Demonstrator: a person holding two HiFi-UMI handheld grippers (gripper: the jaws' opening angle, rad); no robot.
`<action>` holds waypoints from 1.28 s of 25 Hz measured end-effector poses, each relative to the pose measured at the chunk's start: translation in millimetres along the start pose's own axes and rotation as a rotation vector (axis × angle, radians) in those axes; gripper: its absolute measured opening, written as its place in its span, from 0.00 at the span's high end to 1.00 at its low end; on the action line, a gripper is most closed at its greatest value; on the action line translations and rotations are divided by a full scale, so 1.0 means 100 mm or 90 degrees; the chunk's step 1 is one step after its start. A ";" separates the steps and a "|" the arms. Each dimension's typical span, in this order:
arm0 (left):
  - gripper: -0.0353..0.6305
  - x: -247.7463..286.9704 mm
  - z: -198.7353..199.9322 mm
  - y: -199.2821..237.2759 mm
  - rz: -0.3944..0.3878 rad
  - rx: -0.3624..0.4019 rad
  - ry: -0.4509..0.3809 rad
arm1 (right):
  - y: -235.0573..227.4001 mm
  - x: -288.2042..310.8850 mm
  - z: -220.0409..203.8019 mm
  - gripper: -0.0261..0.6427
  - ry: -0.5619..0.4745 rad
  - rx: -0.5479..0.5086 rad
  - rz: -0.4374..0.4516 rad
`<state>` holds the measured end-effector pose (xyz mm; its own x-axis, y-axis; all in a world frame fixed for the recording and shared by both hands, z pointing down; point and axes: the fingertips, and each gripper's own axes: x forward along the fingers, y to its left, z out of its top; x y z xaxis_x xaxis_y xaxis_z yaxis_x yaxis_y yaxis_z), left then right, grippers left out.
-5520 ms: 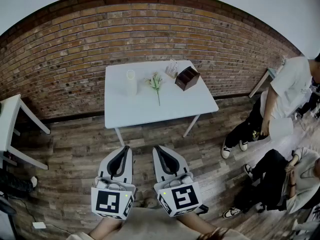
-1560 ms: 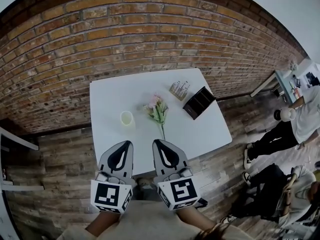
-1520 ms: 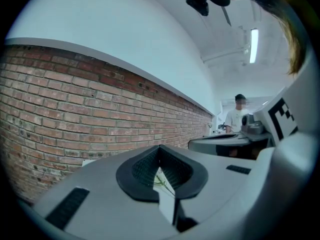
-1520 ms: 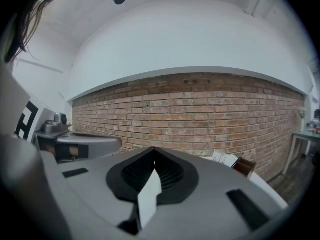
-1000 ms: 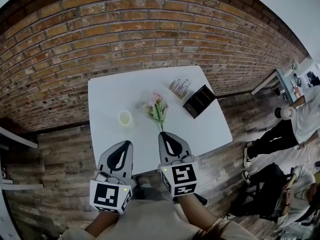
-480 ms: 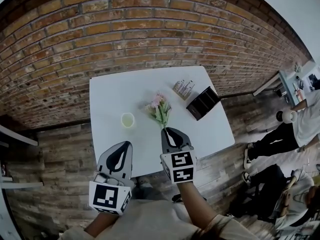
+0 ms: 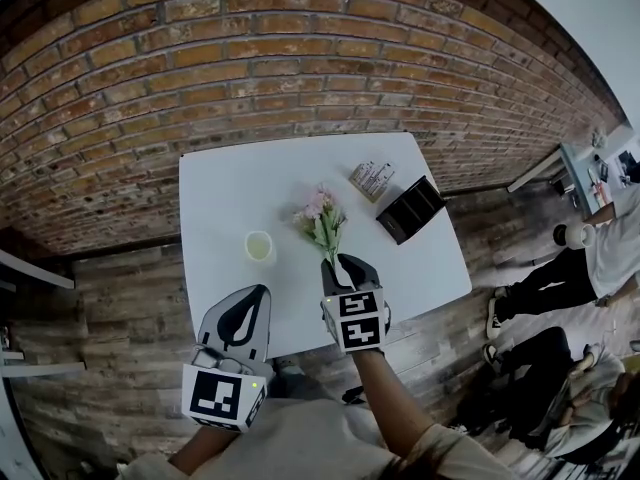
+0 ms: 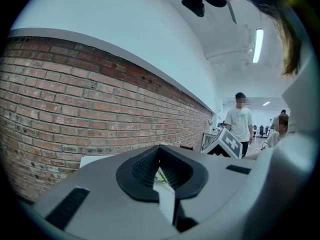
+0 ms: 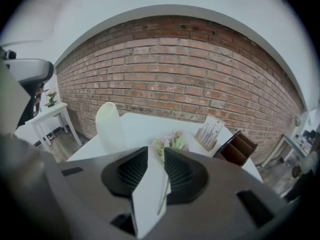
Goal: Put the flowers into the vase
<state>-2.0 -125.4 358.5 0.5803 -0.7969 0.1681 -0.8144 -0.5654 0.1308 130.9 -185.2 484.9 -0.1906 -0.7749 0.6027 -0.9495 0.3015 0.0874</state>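
Flower stem (image 9: 163, 194) between just-opening jaws of right tool (image 9: 156, 149)

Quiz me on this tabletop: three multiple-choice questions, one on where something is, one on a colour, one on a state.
1. In the head view, the vase stands where from the flowers? A left; B right; C on top
2. The flowers' petals are? A blue; B pink; C orange
3. The right tool's jaws are? A shut on the vase; B shut, empty; C apart around the stem

Answers: A, the vase is left of the flowers; B, pink petals show; C, the jaws have just been opening, with the stem in the gap.
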 end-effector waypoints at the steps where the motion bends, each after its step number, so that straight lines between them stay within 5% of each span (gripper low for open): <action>1: 0.94 0.01 0.00 0.00 0.000 0.000 0.000 | -0.01 0.03 -0.02 0.82 0.006 -0.001 -0.001; 32: 0.94 0.45 -0.24 0.01 -0.028 -0.035 0.057 | -0.35 1.06 -0.56 0.66 0.208 0.018 0.015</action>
<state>23.1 -156.8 389.3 0.6165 -0.7477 0.2468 -0.7873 -0.5857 0.1925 158.1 -246.7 590.4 -0.1261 -0.5476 0.8272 -0.9531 0.2981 0.0521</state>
